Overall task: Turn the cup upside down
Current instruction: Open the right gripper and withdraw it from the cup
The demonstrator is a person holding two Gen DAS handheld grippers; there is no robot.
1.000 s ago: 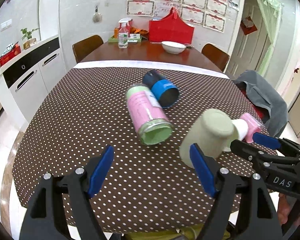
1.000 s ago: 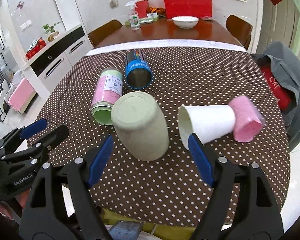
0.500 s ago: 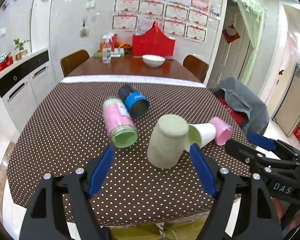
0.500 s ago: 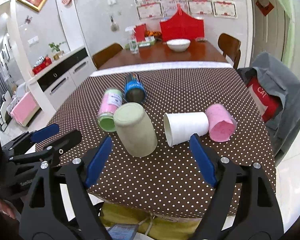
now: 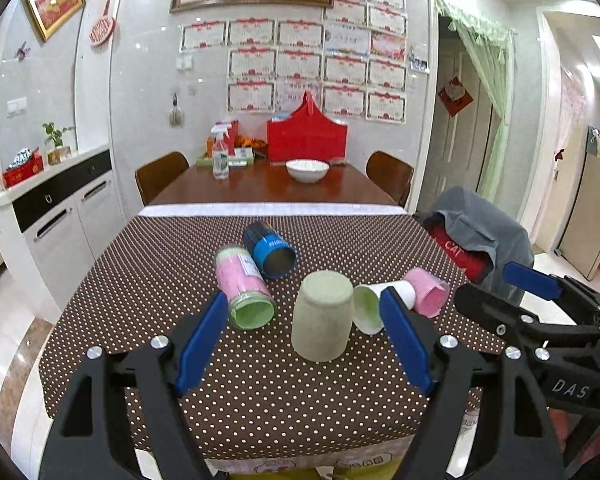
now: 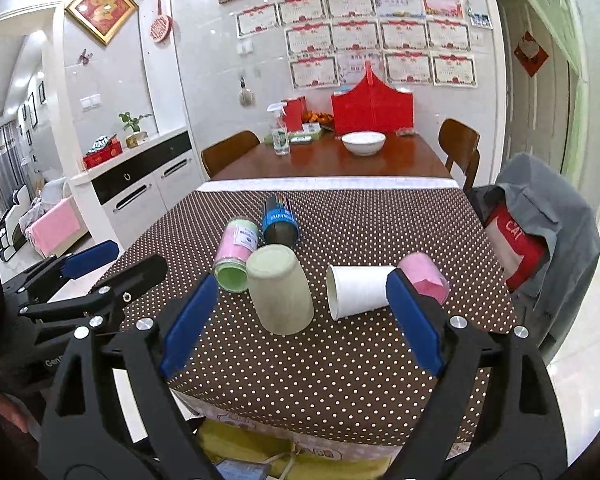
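- the green cup (image 5: 322,316) stands mouth down on the dotted cloth (image 5: 148,280) of the bench, base up, slightly wider at the bottom, so by my judgement the flip on this one is done.
- my left tool (image 5: 306,342) hangs back from the near edge of the bench with its jaws spread wide and nothing between them; the green cup lies straight ahead of it, well apart.
- my right tool (image 6: 302,322) is likewise wide open and holding nothing; the green cup (image 6: 280,290) sits ahead and a little to its left.
- the white paper cup (image 6: 358,290) lies on its side, long axis running left to right, mouth toward the green cup, its base just beside or touching the pink cup (image 6: 424,280), which also lies tipped over.
- if another cup is to be turned, i judge the white one is nearer my right tool, and its sideways axis suits a grip across the body.
- further back a pink-and-green jar (image 5: 244,294) and a blue can (image 5: 270,250) lie on their sides, mouths toward me, close together.
- beyond the cloth there is a wooden table (image 5: 260,188) with a white bowl (image 5: 307,170), chairs, certificates on the wall, and a grey jacket (image 5: 480,220) draped over a chair to the right.
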